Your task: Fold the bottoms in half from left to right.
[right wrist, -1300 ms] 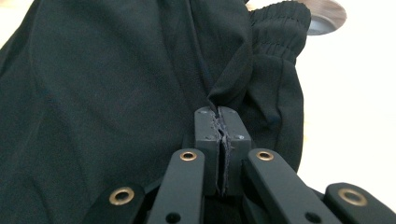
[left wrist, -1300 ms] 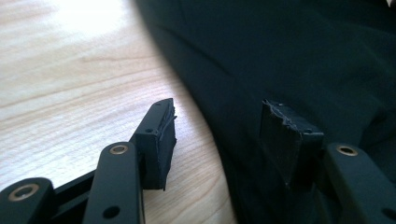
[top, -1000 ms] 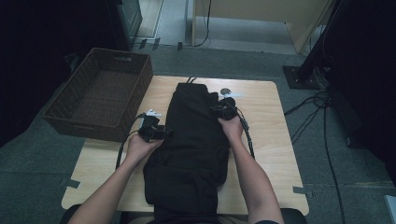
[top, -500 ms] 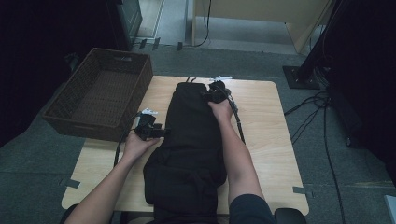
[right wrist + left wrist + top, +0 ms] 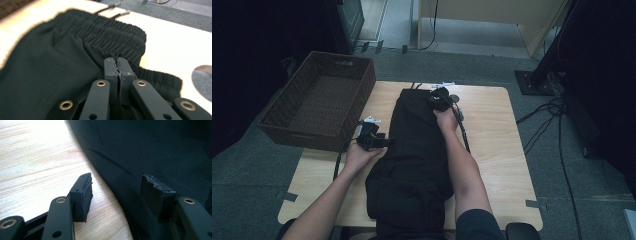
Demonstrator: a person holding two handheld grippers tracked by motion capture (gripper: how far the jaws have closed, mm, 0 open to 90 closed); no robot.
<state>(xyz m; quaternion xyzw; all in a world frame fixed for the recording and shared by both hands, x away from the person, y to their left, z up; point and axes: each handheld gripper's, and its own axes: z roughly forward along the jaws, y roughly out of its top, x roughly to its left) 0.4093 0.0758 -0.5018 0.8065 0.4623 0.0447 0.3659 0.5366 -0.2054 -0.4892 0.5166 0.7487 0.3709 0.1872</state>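
The black trousers (image 5: 414, 160) lie stretched down the middle of the tabletop (image 5: 497, 150), their long axis running from the near edge, where the legs bunch and hang over, to the far edge, where the elastic waistband (image 5: 117, 35) sits with its drawcord tips trailing off beyond it.

The right claw (image 5: 441, 99) is the one at the waistband end. In the right gripper view its jaws are pressed together, clenched right at the gathered fabric just below the waistband; whether a fold of cloth is actually pinched between them I cannot tell. The right forearm reaches straight along the garment, lying over the cloth, wrist extended toward the far edge.

The left claw (image 5: 371, 139) sits at the garment's left side, about midway along its length, toward the tabletop's left edge and close to the wicker basket (image 5: 319, 107). Its jaws stand apart, released, one over bare wood and the other over the cloth's edge, so the hem line runs between them. That left forearm angles in from the near-left corner, hand low.
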